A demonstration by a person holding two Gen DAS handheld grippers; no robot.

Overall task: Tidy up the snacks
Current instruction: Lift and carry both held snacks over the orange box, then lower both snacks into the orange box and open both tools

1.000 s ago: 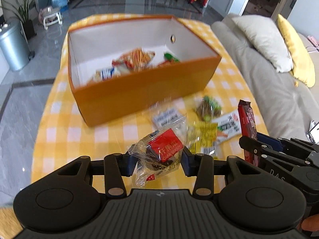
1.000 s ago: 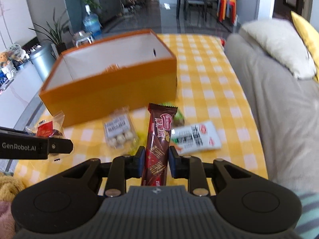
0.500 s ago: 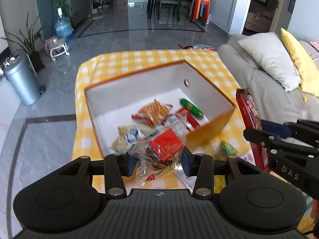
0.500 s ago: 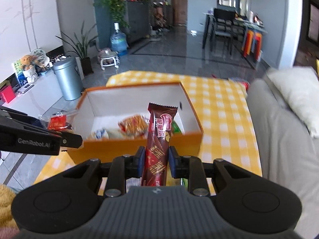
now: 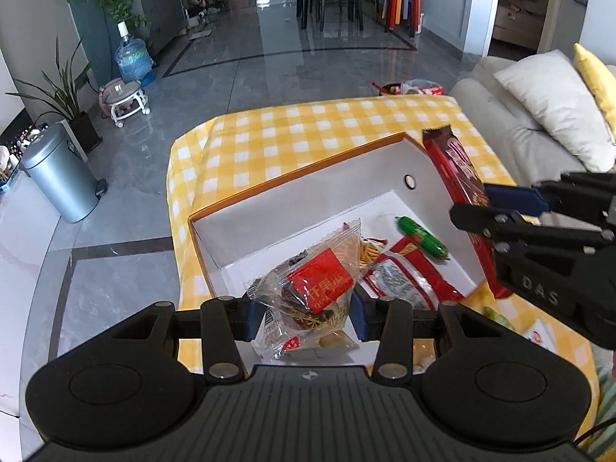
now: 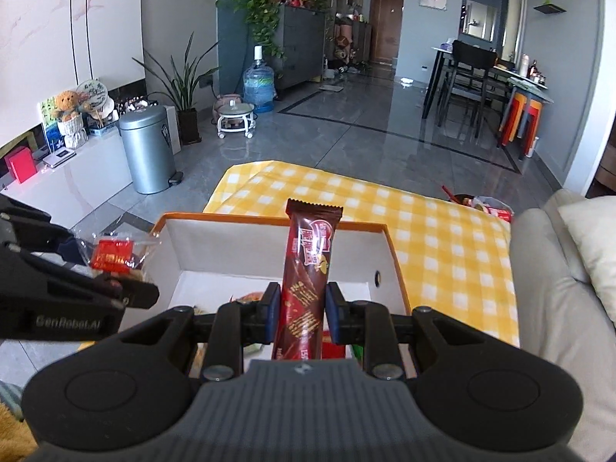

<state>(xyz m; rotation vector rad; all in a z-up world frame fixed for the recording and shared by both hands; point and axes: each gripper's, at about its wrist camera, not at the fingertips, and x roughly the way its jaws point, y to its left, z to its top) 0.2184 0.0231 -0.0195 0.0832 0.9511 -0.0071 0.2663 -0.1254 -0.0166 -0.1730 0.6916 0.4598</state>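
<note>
My left gripper (image 5: pixel 304 317) is shut on a clear snack bag with a red label (image 5: pixel 313 287), held over the near part of the orange box (image 5: pixel 308 169). The box's white inside holds a green sausage stick (image 5: pixel 421 236), a red-and-white packet (image 5: pixel 408 277) and a noodle snack. My right gripper (image 6: pixel 300 310) is shut on a long brown chocolate bar (image 6: pixel 310 258), which stands upright above the box (image 6: pixel 394 254). In the left wrist view the right gripper (image 5: pixel 496 208) and its bar (image 5: pixel 454 165) hang over the box's right wall. The left gripper (image 6: pixel 131 288) with its bag (image 6: pixel 115 254) shows at the left of the right wrist view.
The box stands on a table with a yellow checked cloth (image 5: pixel 292 134). A few packets (image 5: pixel 537 337) lie on the cloth at the near right. A grey sofa with cushions (image 5: pixel 546 107) borders the table's right side. A metal bin (image 5: pixel 57 173) stands on the floor at the left.
Both grippers have risen and moved forward from the loose snacks on the cloth to above the box, each keeping its snack. The box's inside now lies under them.
</note>
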